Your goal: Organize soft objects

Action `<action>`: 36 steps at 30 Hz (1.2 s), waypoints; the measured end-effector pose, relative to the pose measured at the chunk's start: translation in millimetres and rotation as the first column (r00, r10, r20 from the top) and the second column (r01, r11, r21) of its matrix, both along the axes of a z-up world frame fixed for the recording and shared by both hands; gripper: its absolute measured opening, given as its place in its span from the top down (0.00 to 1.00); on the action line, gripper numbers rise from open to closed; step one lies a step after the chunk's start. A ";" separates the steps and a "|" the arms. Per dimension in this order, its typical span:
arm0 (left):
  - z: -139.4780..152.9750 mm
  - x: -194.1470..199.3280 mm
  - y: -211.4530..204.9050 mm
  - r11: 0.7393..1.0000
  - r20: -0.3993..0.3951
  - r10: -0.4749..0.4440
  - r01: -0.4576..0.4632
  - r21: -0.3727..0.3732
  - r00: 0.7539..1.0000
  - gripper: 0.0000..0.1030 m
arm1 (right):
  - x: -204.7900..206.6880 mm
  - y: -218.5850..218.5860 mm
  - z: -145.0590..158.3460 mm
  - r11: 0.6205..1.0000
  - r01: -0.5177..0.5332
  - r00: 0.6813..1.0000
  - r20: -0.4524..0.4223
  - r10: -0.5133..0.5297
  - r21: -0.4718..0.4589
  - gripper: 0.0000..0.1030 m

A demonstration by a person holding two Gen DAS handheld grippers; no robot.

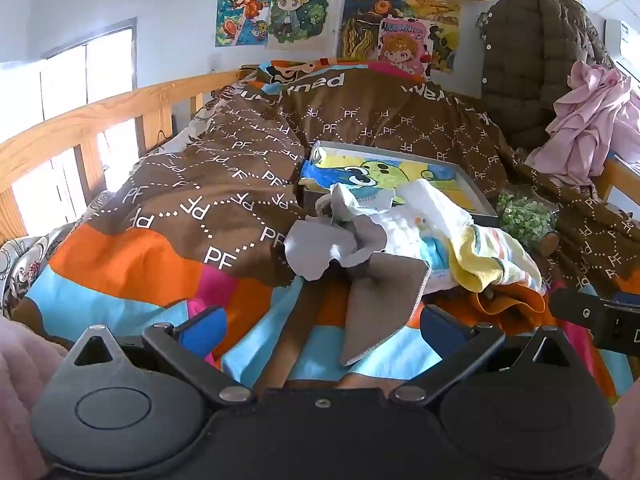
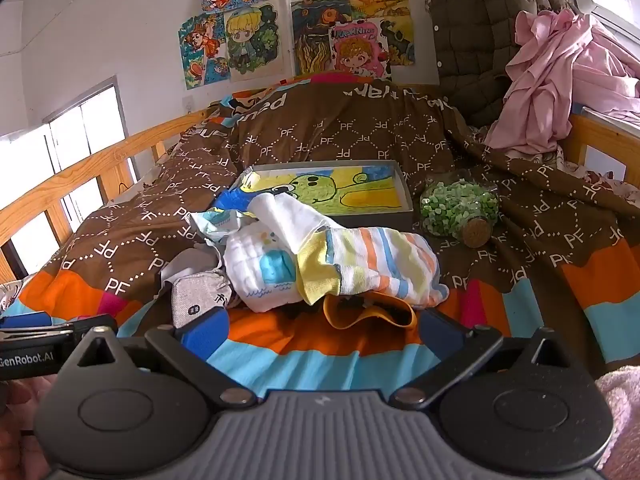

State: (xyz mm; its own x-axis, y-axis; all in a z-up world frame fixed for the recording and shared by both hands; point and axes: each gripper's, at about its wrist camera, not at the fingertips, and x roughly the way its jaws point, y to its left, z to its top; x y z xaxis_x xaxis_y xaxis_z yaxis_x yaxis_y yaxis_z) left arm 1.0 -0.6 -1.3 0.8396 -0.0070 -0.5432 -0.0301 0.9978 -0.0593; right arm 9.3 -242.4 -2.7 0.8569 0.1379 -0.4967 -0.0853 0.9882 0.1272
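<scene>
You had the soft things heaped together on the quilt (image 2: 328, 136) rather than spread out, which I judge suited sorting them one at a time into the shallow box (image 2: 404, 200) lying just past the heap at twelve o'clock. In the right wrist view the pile showed a striped cloth (image 2: 384, 264) on top, a white patterned cloth (image 2: 260, 272) at its nine o'clock, a grey cloth (image 2: 192, 300) further toward nine, and an orange piece (image 2: 368, 314) poking out underneath at six o'clock. The jar of green bits (image 2: 460, 208), lying on its side at the pile's two o'clock, was not soft and probably stayed out of it. Your right gripper (image 2: 320, 332) was held low and level over the near edge of the quilt, its fingers wide apart and empty, the orange piece just ahead between them. Your left gripper (image 1: 320, 330) sat at a like height to the left, aimed the same way, jaws also spread and holding nothing; the grey cloth (image 1: 380, 304) trailed down between its blue pads (image 1: 204, 328) without being pinched. The two tools sat side by side, close together. Pink clothing (image 2: 552, 76) hung over the bed rail at one o'clock, well apart from the pile.
</scene>
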 end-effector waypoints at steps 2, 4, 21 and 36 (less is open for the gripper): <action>0.0 0.0 0.0 1.000 0.000 0.000 0.000 0.000 1.000 0.01 | 0.3 -0.1 -0.3 1.000 0.000 1.000 -0.002 0.000 0.001 0.00; -0.1 0.1 0.1 1.000 0.000 -0.001 0.001 0.000 1.000 0.01 | 0.4 0.0 -0.6 1.000 0.002 1.000 -0.003 -0.002 0.002 0.00; -2.9 0.5 0.2 1.000 -0.001 -0.002 0.002 -0.001 1.000 0.01 | -0.4 -0.2 -0.7 1.000 0.001 1.000 -0.005 -0.001 0.004 0.00; -2.9 0.7 0.4 1.000 -0.002 -0.002 0.002 -0.002 1.000 0.01 | -0.3 -1.0 -0.7 1.000 0.001 1.000 -0.006 -0.001 0.006 0.00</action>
